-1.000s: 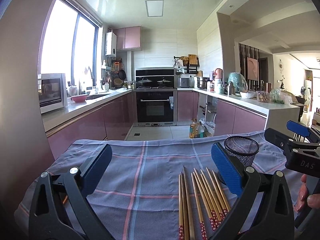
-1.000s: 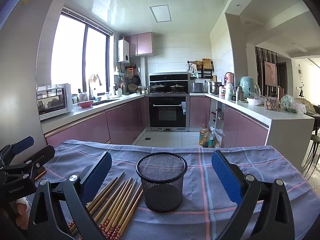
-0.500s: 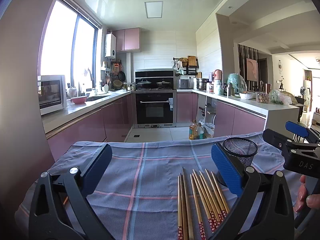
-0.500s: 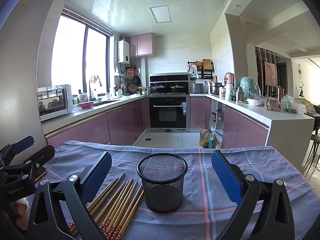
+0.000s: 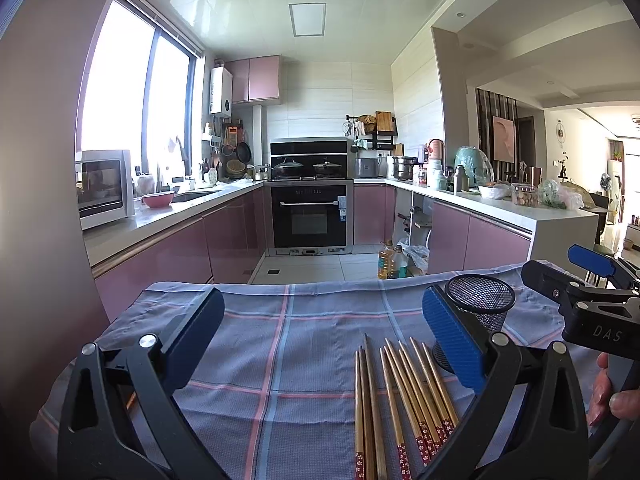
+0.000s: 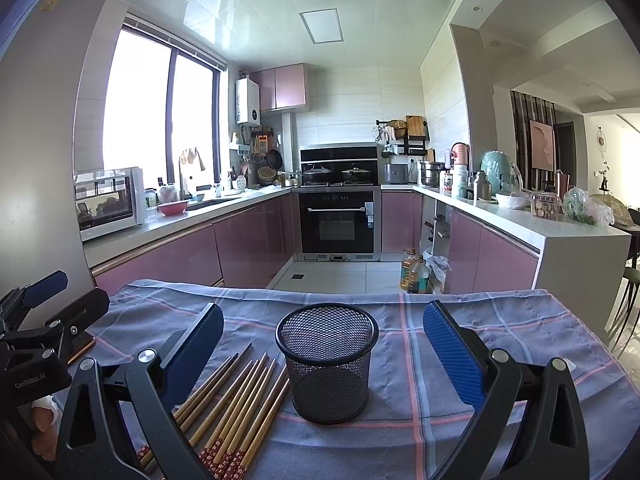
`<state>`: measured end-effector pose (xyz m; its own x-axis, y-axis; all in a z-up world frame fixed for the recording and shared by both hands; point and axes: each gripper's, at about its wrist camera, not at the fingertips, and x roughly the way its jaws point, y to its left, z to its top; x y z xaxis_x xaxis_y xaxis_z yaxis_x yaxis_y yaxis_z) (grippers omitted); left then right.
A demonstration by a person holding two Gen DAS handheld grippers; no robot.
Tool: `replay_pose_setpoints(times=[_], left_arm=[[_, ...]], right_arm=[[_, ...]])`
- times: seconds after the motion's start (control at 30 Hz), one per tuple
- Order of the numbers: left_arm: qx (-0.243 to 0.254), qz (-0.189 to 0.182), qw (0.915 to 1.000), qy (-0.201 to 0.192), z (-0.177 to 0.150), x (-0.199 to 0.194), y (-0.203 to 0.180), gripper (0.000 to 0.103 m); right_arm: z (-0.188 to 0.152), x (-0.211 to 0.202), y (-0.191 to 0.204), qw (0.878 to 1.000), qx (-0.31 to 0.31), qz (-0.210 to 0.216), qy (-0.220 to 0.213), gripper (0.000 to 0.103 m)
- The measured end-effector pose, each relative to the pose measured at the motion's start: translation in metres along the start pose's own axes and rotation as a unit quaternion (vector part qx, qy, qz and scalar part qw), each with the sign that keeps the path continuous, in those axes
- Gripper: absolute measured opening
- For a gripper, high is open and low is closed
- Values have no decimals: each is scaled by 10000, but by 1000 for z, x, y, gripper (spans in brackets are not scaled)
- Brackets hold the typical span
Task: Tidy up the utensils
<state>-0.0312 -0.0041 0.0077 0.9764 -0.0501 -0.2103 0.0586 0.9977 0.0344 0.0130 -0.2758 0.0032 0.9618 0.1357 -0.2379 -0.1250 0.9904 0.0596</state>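
Observation:
Several wooden chopsticks [image 5: 404, 396] with red patterned ends lie side by side on the blue plaid cloth [image 5: 280, 344]. An empty black mesh cup [image 6: 327, 362] stands upright just right of them; it also shows in the left wrist view [image 5: 482, 312]. My left gripper [image 5: 322, 340] is open and empty above the cloth, the chopsticks near its right finger. My right gripper [image 6: 322, 344] is open and empty, with the cup between and beyond its fingers and the chopsticks [image 6: 236, 396] by its left finger. Each gripper shows at the edge of the other's view.
The cloth-covered table ends at a far edge [image 6: 340, 294], with the kitchen floor, pink cabinets and an oven [image 6: 338, 220] beyond. Oil bottles [image 6: 414, 274] stand on the floor. A white counter [image 6: 560, 236] runs along the right.
Both views have shifted slightly. The table contents sit a little lower in frame. The chopsticks and cup have not moved, and both grippers stay open.

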Motion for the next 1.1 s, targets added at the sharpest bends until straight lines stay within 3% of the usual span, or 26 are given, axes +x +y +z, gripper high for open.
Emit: replay_pose_setpoints(times=[1.1], left_arm=[[36, -56, 9998, 177, -3, 9, -5, 98]], right_arm=[[-2, 2, -4, 10000, 35, 17, 77, 97]])
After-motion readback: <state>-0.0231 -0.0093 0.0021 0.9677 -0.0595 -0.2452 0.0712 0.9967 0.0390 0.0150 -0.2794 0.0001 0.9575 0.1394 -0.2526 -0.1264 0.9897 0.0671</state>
